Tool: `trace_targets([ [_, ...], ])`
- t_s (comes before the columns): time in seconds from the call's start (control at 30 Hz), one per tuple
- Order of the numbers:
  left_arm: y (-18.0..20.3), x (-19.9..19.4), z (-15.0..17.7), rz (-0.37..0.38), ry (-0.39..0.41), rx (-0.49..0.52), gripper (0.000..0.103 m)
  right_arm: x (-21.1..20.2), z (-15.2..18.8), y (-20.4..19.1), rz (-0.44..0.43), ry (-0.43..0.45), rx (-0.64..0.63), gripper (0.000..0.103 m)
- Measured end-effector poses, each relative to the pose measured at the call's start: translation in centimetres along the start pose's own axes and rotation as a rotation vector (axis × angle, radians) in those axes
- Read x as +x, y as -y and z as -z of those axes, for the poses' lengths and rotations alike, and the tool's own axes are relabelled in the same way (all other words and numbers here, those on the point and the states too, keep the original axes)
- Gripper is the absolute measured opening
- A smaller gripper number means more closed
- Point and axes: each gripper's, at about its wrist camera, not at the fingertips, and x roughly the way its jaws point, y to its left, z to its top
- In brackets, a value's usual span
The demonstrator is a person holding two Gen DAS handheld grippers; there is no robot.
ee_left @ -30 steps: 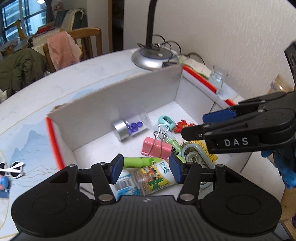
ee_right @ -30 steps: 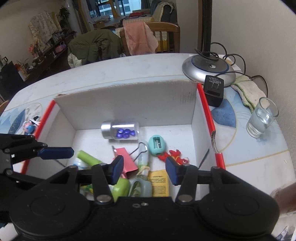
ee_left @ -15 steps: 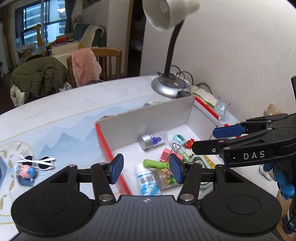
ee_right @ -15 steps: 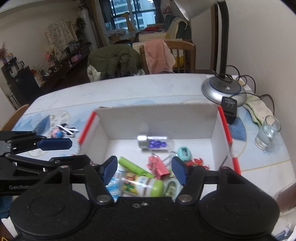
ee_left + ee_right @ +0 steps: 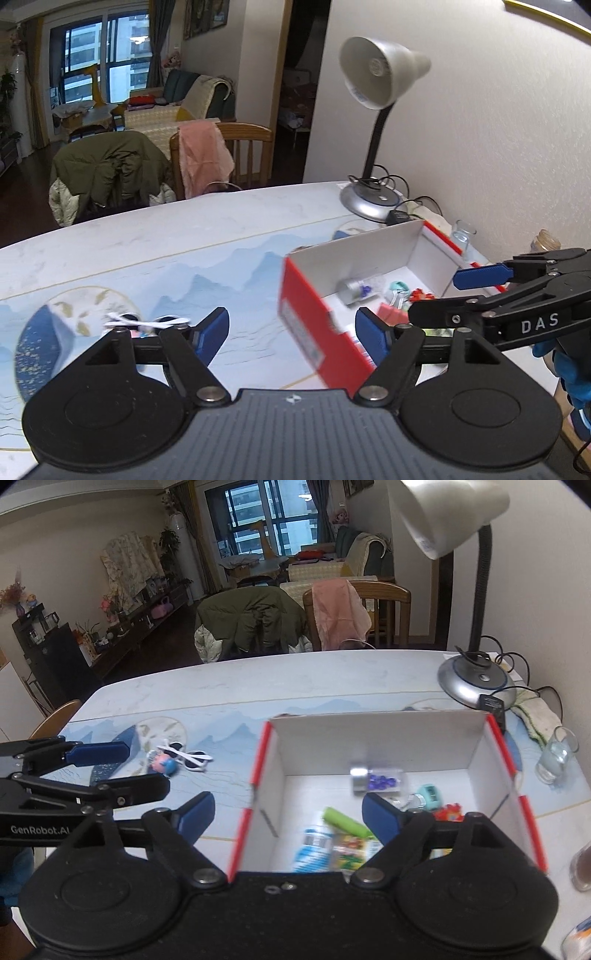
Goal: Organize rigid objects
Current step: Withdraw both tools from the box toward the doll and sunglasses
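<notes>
A red-and-white cardboard box (image 5: 376,746) stands on the table, also in the left wrist view (image 5: 306,317). Inside lie a clear jar of blue beads (image 5: 376,777), a green tube (image 5: 347,822), a labelled bottle (image 5: 332,851), a teal sharpener (image 5: 430,795) and a small red toy (image 5: 448,812). White sunglasses (image 5: 188,755) and a small pink toy (image 5: 164,763) lie on the table left of the box. My left gripper (image 5: 291,334) is open and empty, above the box's left wall. My right gripper (image 5: 286,818) is open and empty, above the box's near left corner.
A desk lamp (image 5: 476,679) with its black plug (image 5: 491,705) stands behind the box at the right. A glass of water (image 5: 556,755) and a cloth (image 5: 535,716) sit right of the box. Chairs draped with clothes (image 5: 258,624) stand behind the table.
Both grippers have drawn back and up from the box, so more of the table shows. The left view has swung left toward the sunglasses. Both stay open and empty.
</notes>
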Motion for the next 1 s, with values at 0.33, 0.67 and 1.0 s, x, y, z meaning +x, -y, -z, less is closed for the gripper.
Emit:
trace_targets([
  [0.33,-8.5,-1.6,2.0,-0.019,-0.011,-0.046,0.085,2.2,0.0,-6.9,-0.017,0.018,0.001,0.099],
  [0.67,-15.7,-0.2,3.8,-0.055,-0.012,-0.086,0.103,6.8,-0.7,-11.8,-0.001,-0.025,-0.012,0.099],
  [1.0,-18.3,4.9,5.2,-0.074,-0.047,-0.089,0.103,12.7,-2.6,-13.7,0.016,-0.102,-0.092,0.096],
])
